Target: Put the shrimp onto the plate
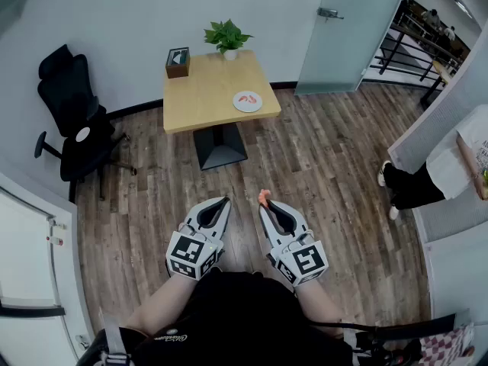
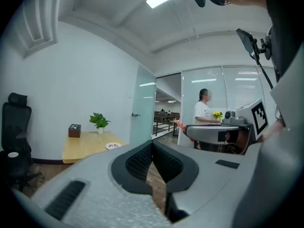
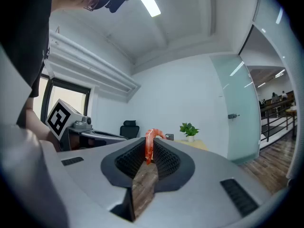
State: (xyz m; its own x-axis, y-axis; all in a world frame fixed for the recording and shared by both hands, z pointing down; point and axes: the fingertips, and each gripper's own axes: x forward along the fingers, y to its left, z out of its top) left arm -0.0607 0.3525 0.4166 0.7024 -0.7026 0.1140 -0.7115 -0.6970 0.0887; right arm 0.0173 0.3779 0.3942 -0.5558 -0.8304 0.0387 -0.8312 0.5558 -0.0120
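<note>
**A:** Where's the shrimp [image 3: 149, 145]?

**B:** It's pinched at the tip of the right gripper [image 1: 264, 206], whose jaws are clamped on it. The left gripper [image 1: 225, 202] has its jaws together, with nothing between them.

**A:** And the plate [image 1: 248, 101]?

**B:** It's on the table [image 1: 202, 90], well apart from both grippers. Something orange lies on it, too small to identify. I'd say the pickup is done and the carry and placing are left.

Open floor [image 1: 305, 151] up to table [image 1: 206, 90]

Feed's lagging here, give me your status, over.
Left gripper shut, nothing in it. Right gripper shut on shrimp at the jaw tips. Plate on table ahead, out of reach. Nothing seen blocking.
</note>
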